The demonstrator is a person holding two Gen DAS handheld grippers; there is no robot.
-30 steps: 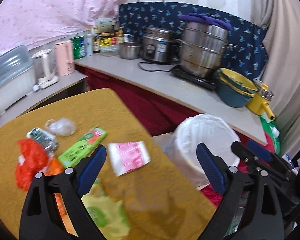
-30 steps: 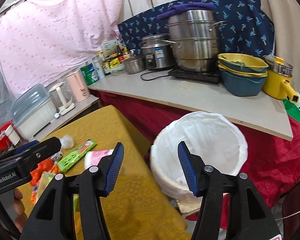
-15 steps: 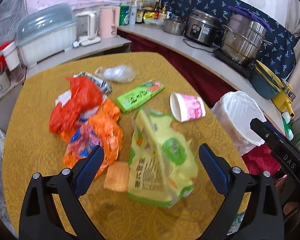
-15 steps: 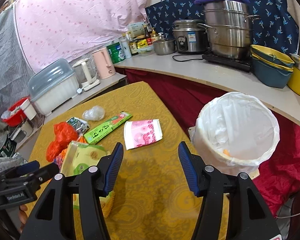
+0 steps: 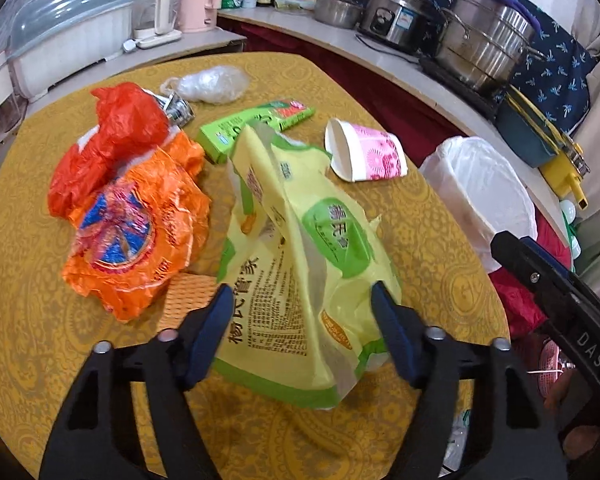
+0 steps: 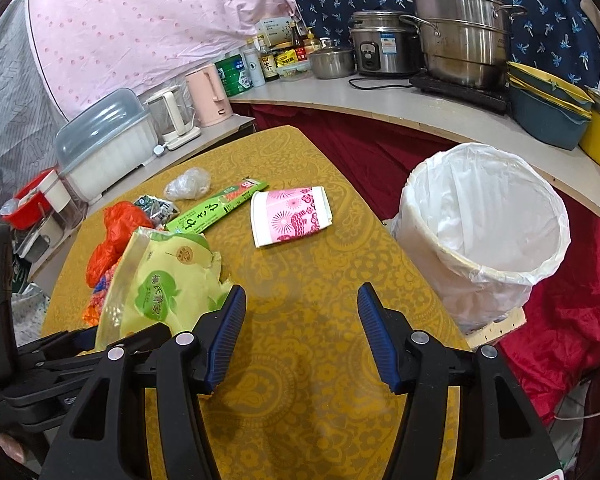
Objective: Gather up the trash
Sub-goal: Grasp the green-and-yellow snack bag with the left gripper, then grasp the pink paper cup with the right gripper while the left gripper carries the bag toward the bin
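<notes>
Trash lies on a yellow patterned table (image 5: 428, 240): a yellow-green bag (image 5: 300, 248), an orange wrapper (image 5: 136, 224), a red plastic bag (image 5: 116, 136), a green box (image 5: 256, 122), a pink paper cup (image 5: 368, 154) on its side and a clear wad (image 5: 212, 84). My left gripper (image 5: 302, 330) is open, its fingers on either side of the yellow-green bag's near end. My right gripper (image 6: 302, 336) is open and empty above the table, to the right of the bag (image 6: 160, 280). The white-lined bin (image 6: 484, 232) stands beside the table, right of the cup (image 6: 290, 216).
A counter (image 6: 380, 96) behind holds steel pots (image 6: 456, 24), a rice cooker, bottles, a pink kettle (image 6: 208, 94) and stacked bowls (image 6: 548, 108). A lidded white box (image 6: 104, 148) sits at left. Red cloth hangs below the counter.
My left gripper has swung from the bin toward the trash pile, moved down, and narrowed around the yellow-green bag. My right gripper has turned left from the bin toward the table.
</notes>
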